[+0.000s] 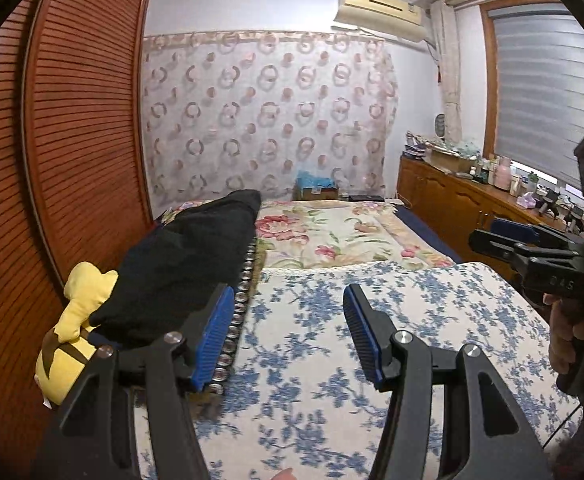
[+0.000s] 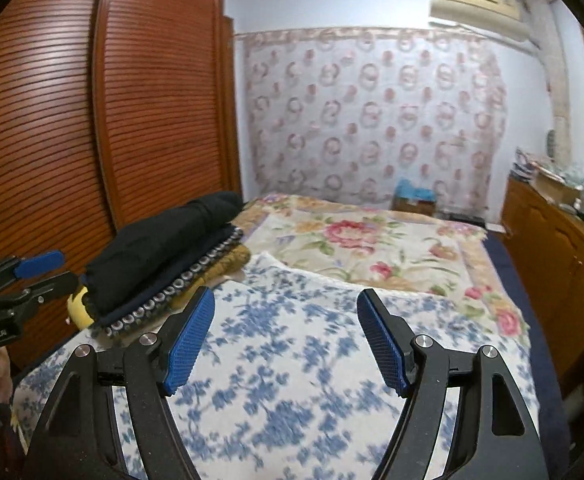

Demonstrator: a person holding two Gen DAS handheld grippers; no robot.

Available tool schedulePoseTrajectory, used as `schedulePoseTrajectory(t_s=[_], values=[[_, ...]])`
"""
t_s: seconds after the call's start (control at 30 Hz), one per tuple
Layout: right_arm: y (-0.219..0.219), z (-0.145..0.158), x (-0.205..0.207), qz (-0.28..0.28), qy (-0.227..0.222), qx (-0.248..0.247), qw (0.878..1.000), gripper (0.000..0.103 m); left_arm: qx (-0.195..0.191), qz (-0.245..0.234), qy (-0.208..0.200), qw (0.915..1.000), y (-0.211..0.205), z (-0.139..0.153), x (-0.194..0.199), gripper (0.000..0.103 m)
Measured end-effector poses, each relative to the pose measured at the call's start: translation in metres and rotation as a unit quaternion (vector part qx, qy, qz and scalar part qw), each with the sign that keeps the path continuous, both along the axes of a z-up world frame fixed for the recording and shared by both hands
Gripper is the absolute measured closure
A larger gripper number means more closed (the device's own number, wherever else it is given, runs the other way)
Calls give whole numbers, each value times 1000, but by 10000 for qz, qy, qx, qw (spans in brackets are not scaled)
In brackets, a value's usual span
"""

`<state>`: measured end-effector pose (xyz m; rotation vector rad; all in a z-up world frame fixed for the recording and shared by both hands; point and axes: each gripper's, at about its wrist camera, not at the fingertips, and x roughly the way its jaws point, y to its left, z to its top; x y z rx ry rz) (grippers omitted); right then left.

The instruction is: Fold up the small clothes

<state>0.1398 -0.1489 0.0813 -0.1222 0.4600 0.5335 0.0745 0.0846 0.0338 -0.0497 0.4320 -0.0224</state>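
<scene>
A: Both grippers hang over the bed, angled a little downward. Left gripper (image 1: 288, 320) has its jaws standing apart with nothing between them, only the blue-flowered cloth (image 1: 332, 340) below

B: And the right gripper (image 2: 286, 336)?

A: Jaws spread wider, also bare, over that same cloth. In the left wrist view it shows at the right edge, black frame and blue pad, with a hand (image 1: 572, 336) wrapped round its handle

B: Where are the clothes?

A: Stacked at the left side of the bed, just beside the wooden slatted wardrobe (image 2: 52, 120). A black garment (image 2: 164, 248) lies folded on top, soft and thick, rounded at the far end. Under it is a dark piece edged with a row of pale rings (image 2: 180, 284), and below that something mustard-brown and knitted (image 2: 232, 260)

B: Anything next to the stack?

A: A yellow plush toy (image 1: 72, 328) with brown stripes, tucked against the near end of the pile, partly under the black garment

B: Any boxes or baskets?

A: A small box with blue stuff on top (image 1: 316, 186) stands at the far end of the bed; what it holds I cannot tell. Further back on the bed lies a cream blanket with red roses (image 2: 356, 244)
</scene>
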Motion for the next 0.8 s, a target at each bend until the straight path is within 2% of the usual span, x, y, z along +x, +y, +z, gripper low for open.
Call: schedulePoseTrajectory(t_s=[0.23,0.47,0.8], values=[[-39,13,-29,-396,-164,218,9988,27,132,-95,-133,9998,-31,19,-8,47],[-70,30,-54,-699,-393,430,9959,27,206,-74,-255,9994,-44,34,-20,47],[-85,27,-68,-862,-460,510,9939,27,224,-40,-189,9996,-53,35,-26,47]])
